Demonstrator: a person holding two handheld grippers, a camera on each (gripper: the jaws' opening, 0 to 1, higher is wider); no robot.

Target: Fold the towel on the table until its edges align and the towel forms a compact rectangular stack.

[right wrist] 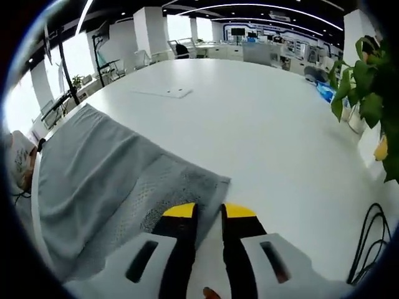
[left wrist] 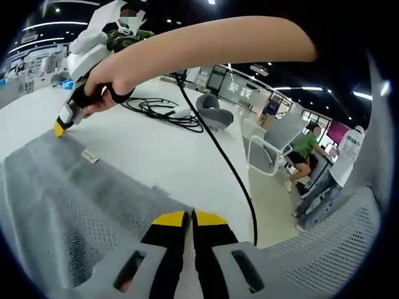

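A grey towel (left wrist: 75, 199) lies flat on the white table (left wrist: 174, 156), with a small label (left wrist: 90, 156) at its edge. My left gripper (left wrist: 189, 217) is shut on the towel's near corner, yellow tips pressed together. A hand holds my right gripper (left wrist: 60, 127) at the towel's far corner, tips down at the cloth. In the right gripper view the towel (right wrist: 106, 180) spreads to the left, and its corner (right wrist: 221, 180) lies just ahead of my right gripper (right wrist: 210, 212). Those jaws stand a little apart, the left one over the towel's edge.
A black cable (left wrist: 162, 109) coils on the table and trails off its edge. Grey chairs (left wrist: 265, 152) and people (left wrist: 305, 149) stand beyond the table. A sheet of paper (right wrist: 168, 92) lies far off, a plant (right wrist: 361, 81) at the right, more cable (right wrist: 371, 243) near it.
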